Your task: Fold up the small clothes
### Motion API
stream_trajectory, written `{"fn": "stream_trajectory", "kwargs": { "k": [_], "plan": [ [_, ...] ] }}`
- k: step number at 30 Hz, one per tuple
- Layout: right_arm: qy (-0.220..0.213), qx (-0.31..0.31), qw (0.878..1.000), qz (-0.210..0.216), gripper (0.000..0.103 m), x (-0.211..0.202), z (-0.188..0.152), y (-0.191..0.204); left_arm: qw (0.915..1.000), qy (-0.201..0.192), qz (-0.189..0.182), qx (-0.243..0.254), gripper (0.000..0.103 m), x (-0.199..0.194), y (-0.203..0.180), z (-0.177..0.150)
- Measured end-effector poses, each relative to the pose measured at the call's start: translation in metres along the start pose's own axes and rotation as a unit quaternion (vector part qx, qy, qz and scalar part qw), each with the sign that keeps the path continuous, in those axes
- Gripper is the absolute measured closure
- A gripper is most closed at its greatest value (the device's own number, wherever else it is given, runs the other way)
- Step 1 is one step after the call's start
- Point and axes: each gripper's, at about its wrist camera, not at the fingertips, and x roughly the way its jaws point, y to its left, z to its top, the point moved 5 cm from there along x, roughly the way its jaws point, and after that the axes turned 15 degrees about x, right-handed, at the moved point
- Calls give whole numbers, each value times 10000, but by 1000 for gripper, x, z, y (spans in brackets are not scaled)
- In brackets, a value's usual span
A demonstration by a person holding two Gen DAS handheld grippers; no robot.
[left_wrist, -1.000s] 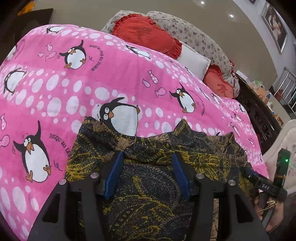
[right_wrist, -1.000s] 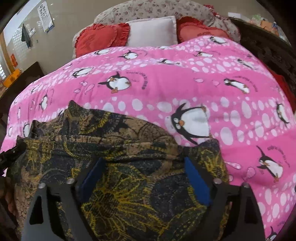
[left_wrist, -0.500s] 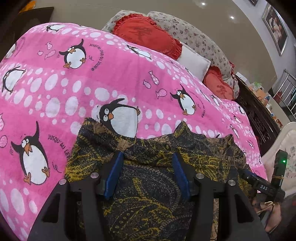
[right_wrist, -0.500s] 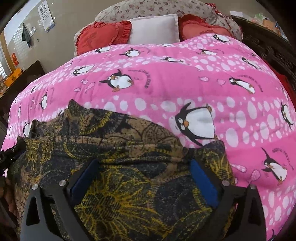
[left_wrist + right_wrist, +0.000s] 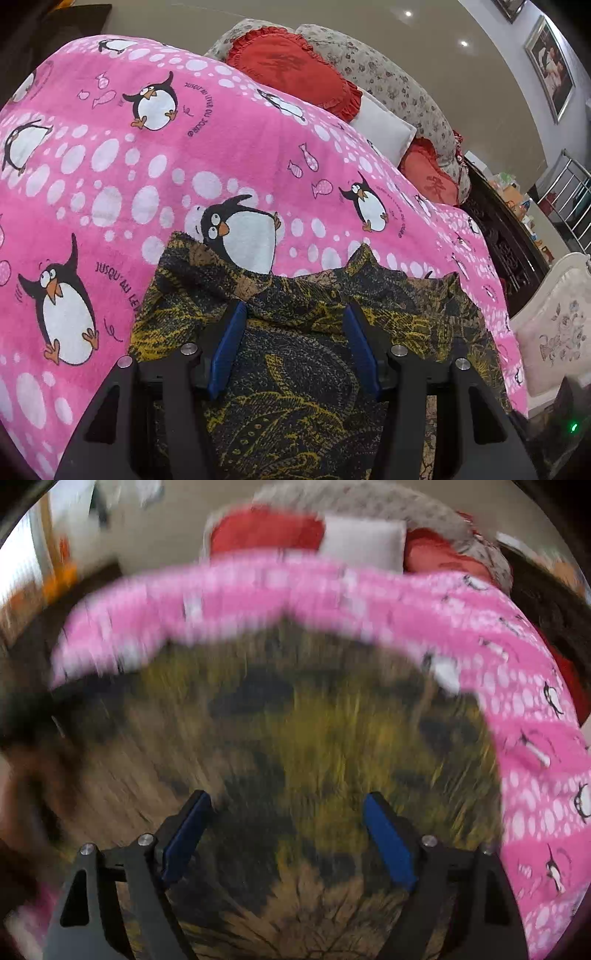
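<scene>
Garment spread on the near part of the bed, pillows at the far end.

The garment [image 5: 295, 369] lies on the blanket [image 5: 147, 166] that covers the bed, at its near edge, blanket showing to its left and beyond it. The left tool [image 5: 293, 343] sits over the garment's near middle, cloth between its fingers. The right tool [image 5: 284, 834] is above the same garment, cloth below its closing jaws. Cushions [image 5: 291, 70] and a pillow [image 5: 384, 127] line the far end; a chair [image 5: 554, 325] stands right of the bed.
</scene>
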Motion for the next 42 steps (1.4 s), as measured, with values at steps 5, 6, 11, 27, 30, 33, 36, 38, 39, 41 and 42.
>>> {"fn": "stream_trajectory", "kwargs": {
  "k": [5, 6, 11, 27, 30, 33, 36, 38, 39, 41, 42],
  "plan": [
    [-254, 302, 9992, 69, 15, -20, -3, -9, 10000, -21, -41, -29, 68, 1, 1, -1],
    [-327, 292, 9990, 61, 15, -29, -6, -7, 10000, -26, -60, -46, 68, 0, 2, -1],
    [-607, -169, 9980, -64, 7, -44, -54, -9, 10000, -17, -46, -34, 68, 0, 1, -1],
    [-992, 14, 9950, -105, 1, -47, -65, -16, 9939, -283, -897, 581, 57, -132, -85, -71],
    [-988, 18, 9951, -93, 0, -48, -66, -17, 9903, 346, -846, 1051, 57, -104, -109, -106],
    [-991, 17, 9950, -94, 0, -49, -66, -16, 9853, 524, -365, 1582, 58, -91, -120, -127],
    [-1002, 17, 9949, -88, 0, -48, -65, -17, 9832, 632, -208, 1697, 58, -97, -122, -132],
    [-1001, 15, 9949, -92, 0, -47, -65, -17, 9875, 560, -344, 1431, 58, -118, -117, -134],
    [-997, 15, 9950, -94, 0, -47, -65, -17, 9896, 513, -527, 1235, 58, -133, -116, -141],
    [-1000, 19, 9949, -86, 0, -47, -65, -17, 9926, 325, -858, 792, 57, -162, -109, -153],
    [-998, 21, 9950, -84, 0, -47, -66, -17, 9934, 195, -1030, 461, 57, -179, -99, -164]
  ]
}}
